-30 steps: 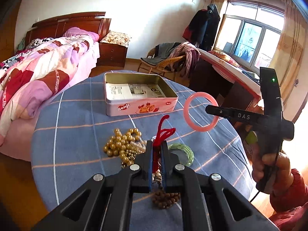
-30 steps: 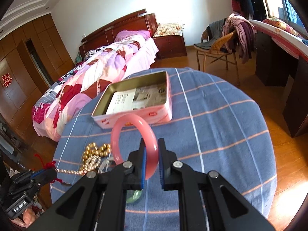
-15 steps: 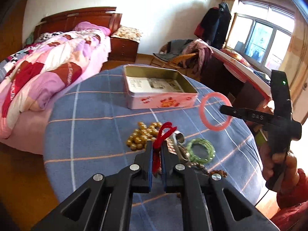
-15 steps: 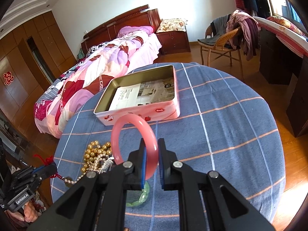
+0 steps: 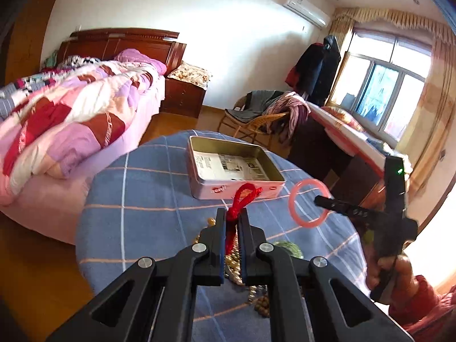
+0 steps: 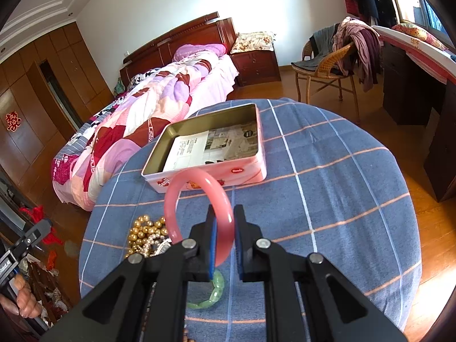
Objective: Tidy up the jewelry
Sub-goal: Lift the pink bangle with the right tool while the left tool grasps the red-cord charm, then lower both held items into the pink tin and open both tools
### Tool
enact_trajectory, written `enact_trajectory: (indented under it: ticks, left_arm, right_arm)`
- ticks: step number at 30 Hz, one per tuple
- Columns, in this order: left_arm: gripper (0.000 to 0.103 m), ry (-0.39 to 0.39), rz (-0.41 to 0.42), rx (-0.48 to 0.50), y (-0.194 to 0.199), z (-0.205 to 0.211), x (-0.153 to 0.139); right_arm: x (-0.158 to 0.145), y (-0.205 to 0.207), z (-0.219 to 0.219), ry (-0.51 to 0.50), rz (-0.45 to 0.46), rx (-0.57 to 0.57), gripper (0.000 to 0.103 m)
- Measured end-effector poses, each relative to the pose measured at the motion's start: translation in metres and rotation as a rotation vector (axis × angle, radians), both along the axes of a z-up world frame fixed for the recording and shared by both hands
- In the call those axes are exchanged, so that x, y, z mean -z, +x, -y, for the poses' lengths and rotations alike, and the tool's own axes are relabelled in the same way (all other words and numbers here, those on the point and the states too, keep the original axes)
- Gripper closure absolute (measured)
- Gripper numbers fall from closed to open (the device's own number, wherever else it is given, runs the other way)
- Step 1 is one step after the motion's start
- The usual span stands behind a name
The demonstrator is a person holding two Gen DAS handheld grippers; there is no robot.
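**Over the blue checked table, both grippers loaded**

Above the round table (image 6: 327, 171), your right gripper (image 6: 223, 235) has its fingers clamped on a pink bangle (image 6: 182, 183), which stands upright between the blue pads with its loop arching up and to the left. Seen from the left wrist, that same pink bangle (image 5: 296, 213) hangs in the air off the right gripper's tip, just right of the tin's near corner and clear of the cloth.

Your left gripper (image 5: 231, 225) is closed on a red cord (image 5: 245, 196); the knotted loop pokes out past the fingertips, and the strand runs down between the pads. What hangs below it is hidden by the jaws.

The open tin box (image 6: 205, 142) sits on the far half of the table, with printed paper lying flat in its bottom. Its pink side faces you.

On the cloth nearer you, a heap of gold beads (image 6: 145, 230) lies left of the right gripper, with a paler strand tangled against it. A green bangle (image 6: 212, 293) lies flat just beneath the right gripper's fingers. From the left wrist, brown beads (image 5: 263, 303) show low between the left gripper's arms.

Behind the table stand a bed (image 6: 154, 105) with a patchwork quilt and a wicker chair (image 6: 327, 71) draped in clothes.
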State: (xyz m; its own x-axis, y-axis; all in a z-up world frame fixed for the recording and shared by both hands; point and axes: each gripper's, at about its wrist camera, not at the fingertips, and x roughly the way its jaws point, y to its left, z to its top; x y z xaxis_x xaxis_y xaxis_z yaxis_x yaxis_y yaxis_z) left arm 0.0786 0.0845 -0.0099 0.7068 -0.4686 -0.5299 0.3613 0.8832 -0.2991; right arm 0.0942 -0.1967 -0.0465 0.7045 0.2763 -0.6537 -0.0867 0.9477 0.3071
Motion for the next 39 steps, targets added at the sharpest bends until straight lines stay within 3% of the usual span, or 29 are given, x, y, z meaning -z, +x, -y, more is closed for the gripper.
enact_trajectory:
  ticks: [6, 12, 17, 24, 31, 34, 37, 39]
  left_arm:
    - [0.097, 0.002, 0.015, -0.013, 0.029, 0.017, -0.004]
    - [0.097, -0.023, 0.065, 0.022, 0.081, 0.046, -0.010]
    - [0.097, -0.051, 0.008, 0.011, 0.135, 0.062, 0.009]
    - [0.097, 0.028, -0.113, 0.002, 0.186, 0.086, 0.047]
    - [0.097, 0.172, -0.183, -0.032, 0.211, 0.103, 0.075]
    - [0.097, 0.240, -0.173, -0.073, 0.214, 0.106, 0.079]
    - [0.083, 0.254, -0.179, -0.073, 0.216, 0.106, 0.077]
    - [0.052, 0.267, -0.169, -0.081, 0.213, 0.108, 0.072]
  right_arm:
    - [-0.017, 0.018, 0.001, 0.024, 0.047, 0.011, 0.089]
    - [-0.024, 0.056, -0.001, 0.037, 0.089, 0.048, 0.089]
    - [-0.005, 0.105, -0.001, 0.100, 0.031, 0.090, 0.089]
    - [0.035, 0.139, -0.014, 0.068, -0.064, 0.070, 0.089]
    - [0.043, 0.146, -0.014, 0.007, -0.066, 0.078, 0.088]
    - [0.043, 0.147, -0.012, -0.003, -0.058, 0.092, 0.087]
    - [0.040, 0.146, -0.007, 0.025, -0.049, 0.091, 0.074]
    - [0.035, 0.143, -0.006, 0.050, -0.040, 0.094, 0.059]
